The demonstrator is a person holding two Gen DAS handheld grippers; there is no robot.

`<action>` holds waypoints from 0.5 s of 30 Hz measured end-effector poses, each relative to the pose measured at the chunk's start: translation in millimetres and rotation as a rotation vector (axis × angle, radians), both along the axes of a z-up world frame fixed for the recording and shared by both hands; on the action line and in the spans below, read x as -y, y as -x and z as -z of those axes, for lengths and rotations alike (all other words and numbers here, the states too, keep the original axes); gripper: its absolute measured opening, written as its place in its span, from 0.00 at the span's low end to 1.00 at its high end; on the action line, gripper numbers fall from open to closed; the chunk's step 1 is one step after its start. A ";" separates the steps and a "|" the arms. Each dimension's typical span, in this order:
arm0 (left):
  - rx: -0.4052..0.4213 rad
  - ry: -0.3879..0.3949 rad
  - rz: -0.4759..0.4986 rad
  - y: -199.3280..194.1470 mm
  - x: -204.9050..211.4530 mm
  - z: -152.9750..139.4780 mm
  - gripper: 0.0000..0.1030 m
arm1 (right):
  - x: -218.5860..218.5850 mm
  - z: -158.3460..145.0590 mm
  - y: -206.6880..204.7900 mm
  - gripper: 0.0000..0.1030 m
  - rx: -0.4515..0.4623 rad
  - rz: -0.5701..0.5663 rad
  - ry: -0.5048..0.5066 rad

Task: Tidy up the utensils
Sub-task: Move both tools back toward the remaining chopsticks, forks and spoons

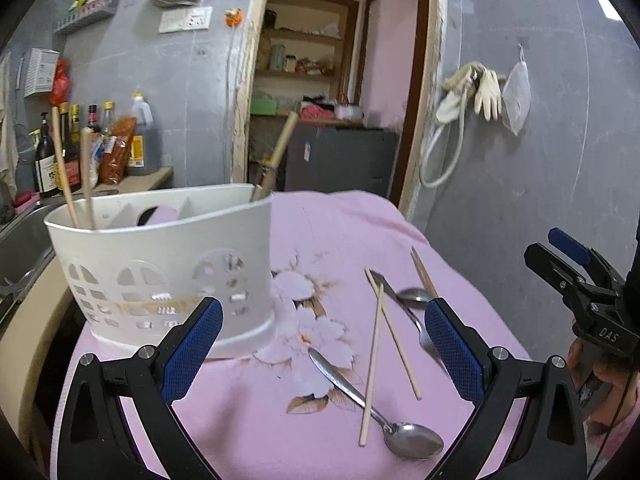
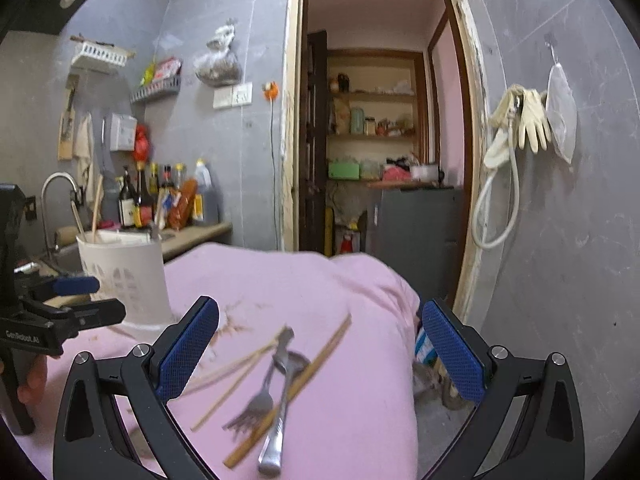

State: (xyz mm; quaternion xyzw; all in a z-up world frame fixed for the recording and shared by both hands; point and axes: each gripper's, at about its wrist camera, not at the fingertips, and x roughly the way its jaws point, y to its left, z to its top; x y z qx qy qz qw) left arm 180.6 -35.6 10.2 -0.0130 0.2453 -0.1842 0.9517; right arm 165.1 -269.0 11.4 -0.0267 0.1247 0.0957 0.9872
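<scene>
A white utensil holder stands on the pink flowered cloth, with two chopsticks and a wooden-handled tool upright in it. To its right lie a steel spoon, loose chopsticks, and a fork beside a second spoon. My left gripper hovers open over the cloth, nothing between its fingers. In the right wrist view, my right gripper is open above a blurred fork, a steel handle and chopsticks. The holder sits far left there.
A sink and a counter with several bottles lie left of the table. The cloth's edge drops off on the right towards a grey wall and an open doorway. Each gripper shows at the edge of the other's view.
</scene>
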 end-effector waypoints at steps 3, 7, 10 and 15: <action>-0.037 -0.019 0.033 -6.2 7.5 4.4 0.96 | 4.0 8.0 -9.2 1.00 -0.068 0.002 0.005; -0.097 -0.045 0.083 -17.4 16.3 9.5 0.96 | 9.4 17.4 -25.4 0.91 -0.166 -0.012 -0.014; -0.143 -0.065 0.121 -27.7 23.5 16.5 0.92 | 12.7 23.3 -38.4 0.81 -0.242 -0.034 -0.033; -0.222 -0.098 0.186 -46.9 35.8 27.9 0.76 | 14.1 31.4 -58.2 0.67 -0.340 -0.081 -0.043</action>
